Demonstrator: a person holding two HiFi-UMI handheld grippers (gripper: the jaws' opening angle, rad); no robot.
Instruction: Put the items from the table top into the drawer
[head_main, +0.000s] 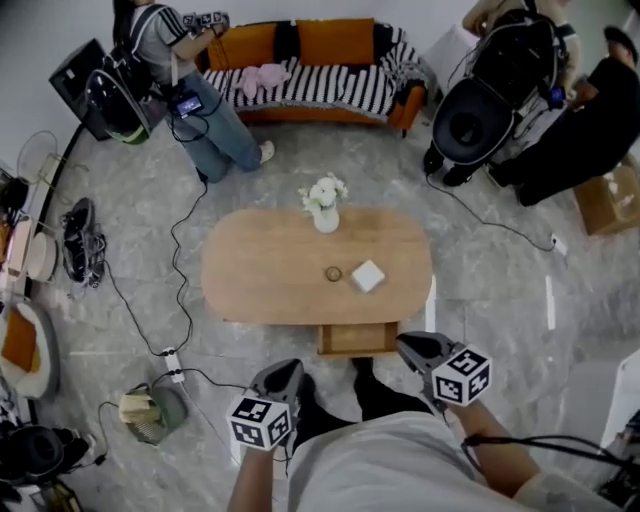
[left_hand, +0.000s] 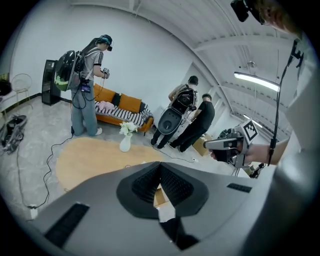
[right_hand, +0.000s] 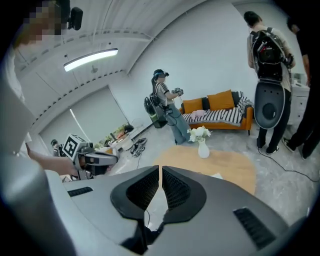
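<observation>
The left claw (head_main: 283, 378) hangs short of the counter (head_main: 245, 270), its jaws pressed together on nothing, so it would have to spread before it meets anything; arriving closed, it would likely just shove the small ring (head_main: 333, 273), which lies low and flat near the counter's middle and looks easy to skid away. Too long a reach could tip the vase of flowers (head_main: 325, 215) standing behind the ring. Just beside the ring sits the white box (head_main: 367, 276), broad enough to slip from a shallow pinch. The drawer (head_main: 357, 338) stands open below the near edge; a knee could knock it shut. The right claw (head_main: 418, 350) is likewise closed and empty.
</observation>
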